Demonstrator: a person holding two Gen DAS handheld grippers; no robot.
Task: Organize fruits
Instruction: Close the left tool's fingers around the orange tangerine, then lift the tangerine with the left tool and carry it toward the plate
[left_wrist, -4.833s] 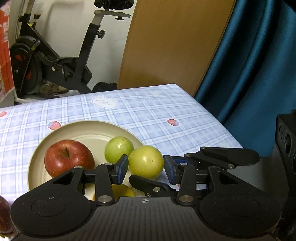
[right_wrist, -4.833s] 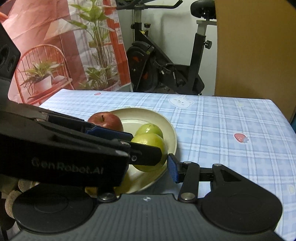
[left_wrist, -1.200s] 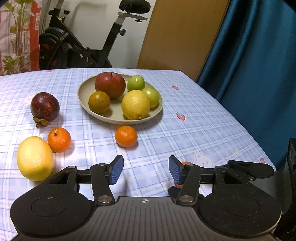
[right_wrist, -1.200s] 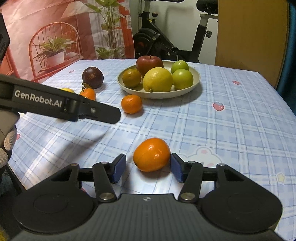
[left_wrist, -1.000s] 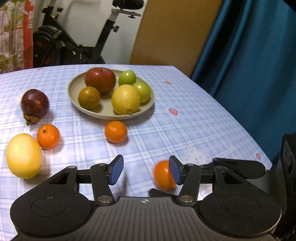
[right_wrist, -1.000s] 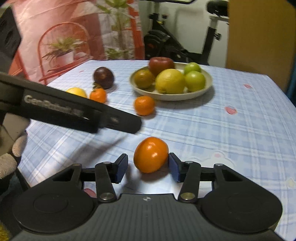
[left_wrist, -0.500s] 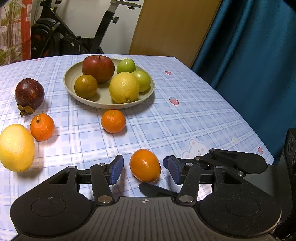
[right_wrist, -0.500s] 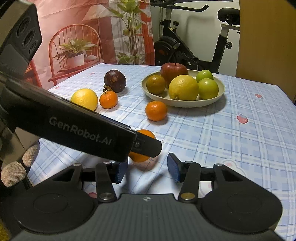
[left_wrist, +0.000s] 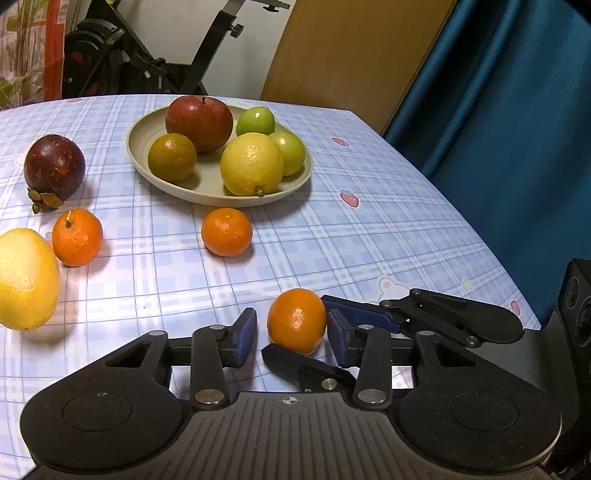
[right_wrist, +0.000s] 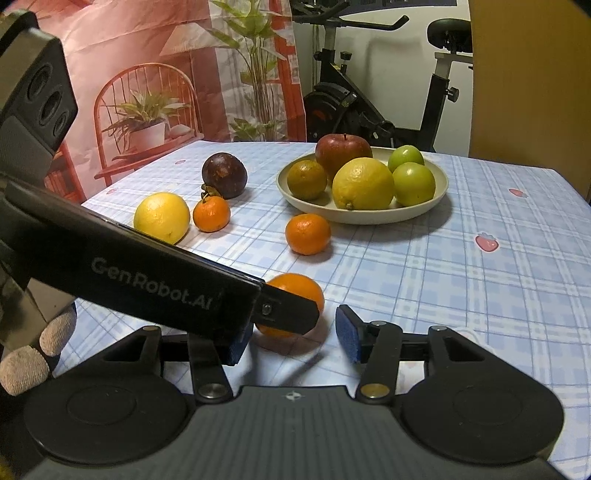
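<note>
**Orange caught near the table edge**

Your left gripper (left_wrist: 291, 334) is drawn narrow onto the orange (left_wrist: 297, 319), which sits on the table (left_wrist: 369, 240), well short of the plate (left_wrist: 135, 155). Your right gripper (right_wrist: 291, 343) is opening, its 2 jaws loosely flanking the same orange and gripping nothing.

**A home corner behind the counter**

Beyond the fingers, the counter (left_wrist: 369, 236) wears a pale blue plaid cloth with strawberry and bear prints. Farther off stands a black exercise bike (right_wrist: 373, 110) against a white wall. Right of it leans a tan wooden panel (left_wrist: 354, 51), then a teal curtain (left_wrist: 509, 110). To the left hangs a printed backdrop (right_wrist: 147, 74) showing a chair and potted plants
</note>
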